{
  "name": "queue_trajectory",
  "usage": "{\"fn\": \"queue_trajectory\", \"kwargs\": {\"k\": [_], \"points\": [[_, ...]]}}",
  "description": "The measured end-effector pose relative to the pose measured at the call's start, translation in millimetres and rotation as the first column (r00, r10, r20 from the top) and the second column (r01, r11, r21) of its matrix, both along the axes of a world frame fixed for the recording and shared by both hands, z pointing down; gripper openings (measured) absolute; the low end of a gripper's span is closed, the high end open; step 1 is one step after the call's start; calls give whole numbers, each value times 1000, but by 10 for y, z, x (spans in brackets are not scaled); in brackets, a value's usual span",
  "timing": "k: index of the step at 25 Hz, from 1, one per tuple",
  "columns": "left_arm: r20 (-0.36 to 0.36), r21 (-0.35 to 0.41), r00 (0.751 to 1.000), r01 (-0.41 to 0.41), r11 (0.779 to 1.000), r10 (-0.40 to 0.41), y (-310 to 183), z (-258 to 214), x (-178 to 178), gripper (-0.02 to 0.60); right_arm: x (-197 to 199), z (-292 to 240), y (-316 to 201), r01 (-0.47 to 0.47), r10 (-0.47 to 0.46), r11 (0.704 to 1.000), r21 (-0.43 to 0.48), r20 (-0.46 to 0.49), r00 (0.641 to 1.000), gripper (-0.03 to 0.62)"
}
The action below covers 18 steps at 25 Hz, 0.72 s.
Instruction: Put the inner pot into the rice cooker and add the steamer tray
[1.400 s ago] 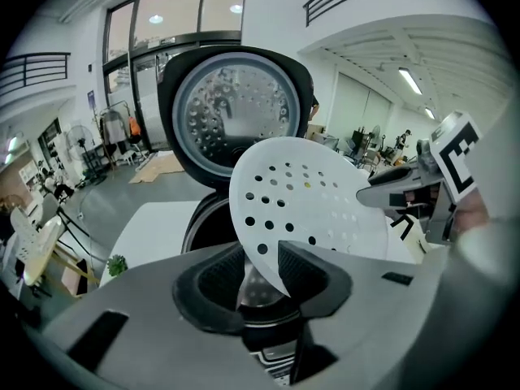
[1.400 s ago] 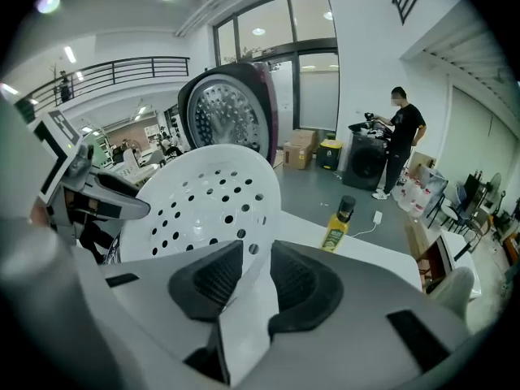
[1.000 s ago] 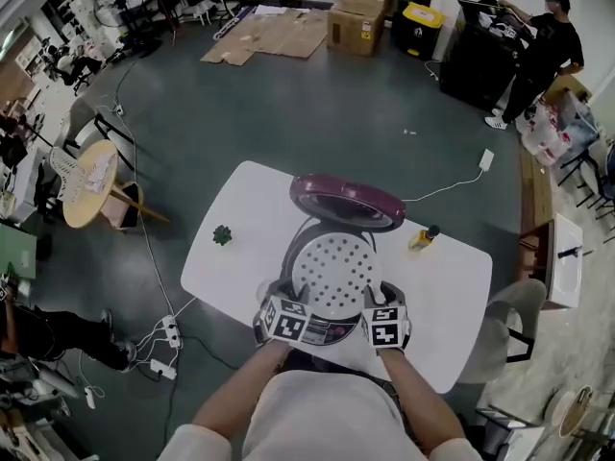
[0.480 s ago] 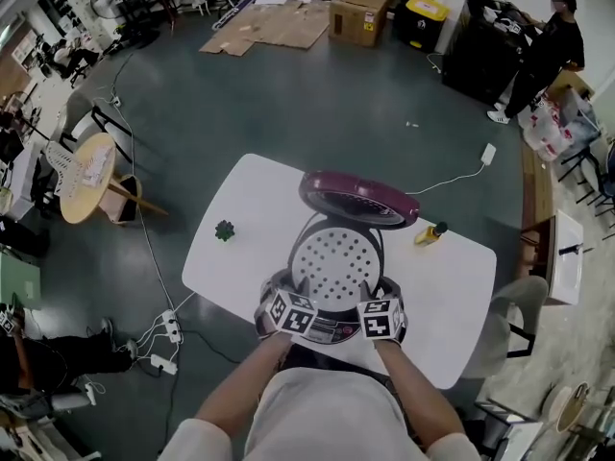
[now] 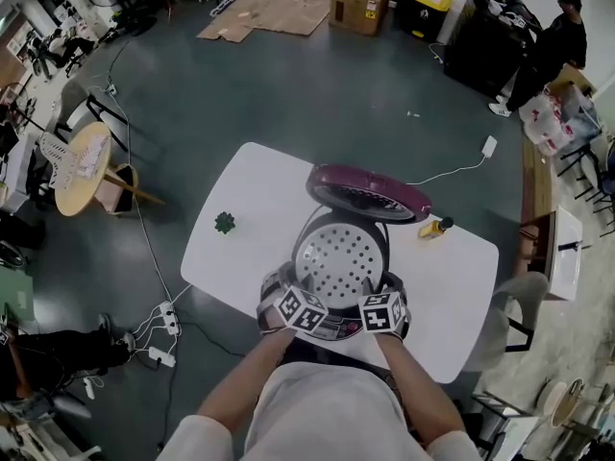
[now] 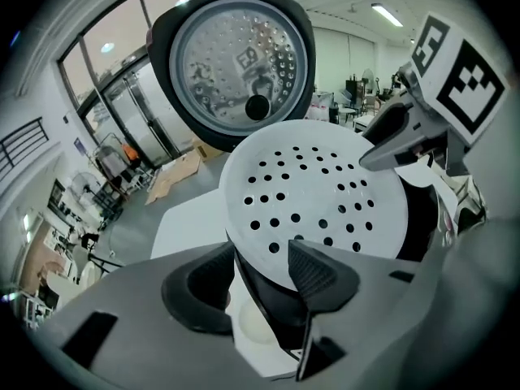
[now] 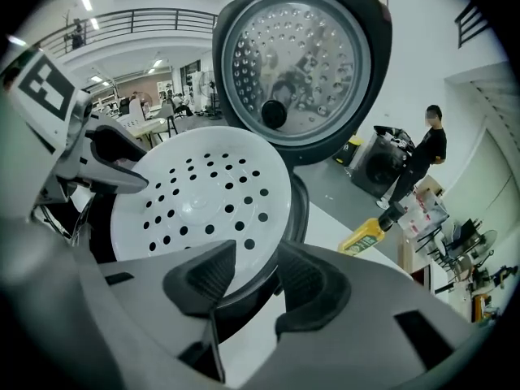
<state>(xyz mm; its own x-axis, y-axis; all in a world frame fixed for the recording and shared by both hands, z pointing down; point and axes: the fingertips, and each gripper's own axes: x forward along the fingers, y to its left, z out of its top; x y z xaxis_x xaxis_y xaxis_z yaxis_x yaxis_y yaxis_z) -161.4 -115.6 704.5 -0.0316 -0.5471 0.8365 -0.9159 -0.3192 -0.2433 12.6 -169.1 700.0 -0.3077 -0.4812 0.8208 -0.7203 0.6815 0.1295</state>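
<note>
Tray-side relation: straddle near rim of steamer tray [image 5: 338, 260] with left gripper [image 6: 260, 270] and right gripper [image 7: 256, 279] alike, jaws just opening, apart, unclamped; lies ahead over rice cooker [image 5: 332, 330].

On the white table [image 5: 240, 221] a small green object [image 5: 225, 223] lies toward nine o'clock and a yellow bottle [image 5: 434, 228] toward three, with cardboard boxes [image 5: 363, 3] at twelve and a person in black [image 5: 562, 38] at two.

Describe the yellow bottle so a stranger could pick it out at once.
Find the white table with the open rice cooker in its middle. Just right of the cooker's raised maroon lid sits a small bottle. It is the only yellow thing on the table, and it has a dark cap.
</note>
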Motion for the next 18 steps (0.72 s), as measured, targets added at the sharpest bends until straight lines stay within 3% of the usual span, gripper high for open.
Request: {"fn": "queue_trajectory", "kwargs": {"k": [9, 18], "points": [[-37, -6, 999, -12, 1000, 11, 9, 83, -43, 319, 48, 75, 34, 10, -9, 1000, 15, -81, 997, 229], [-190, 70, 981, -17, 997, 30, 37, -208, -64, 299, -22, -126, 90, -38, 40, 997, 61, -34, 999, 230]]}}
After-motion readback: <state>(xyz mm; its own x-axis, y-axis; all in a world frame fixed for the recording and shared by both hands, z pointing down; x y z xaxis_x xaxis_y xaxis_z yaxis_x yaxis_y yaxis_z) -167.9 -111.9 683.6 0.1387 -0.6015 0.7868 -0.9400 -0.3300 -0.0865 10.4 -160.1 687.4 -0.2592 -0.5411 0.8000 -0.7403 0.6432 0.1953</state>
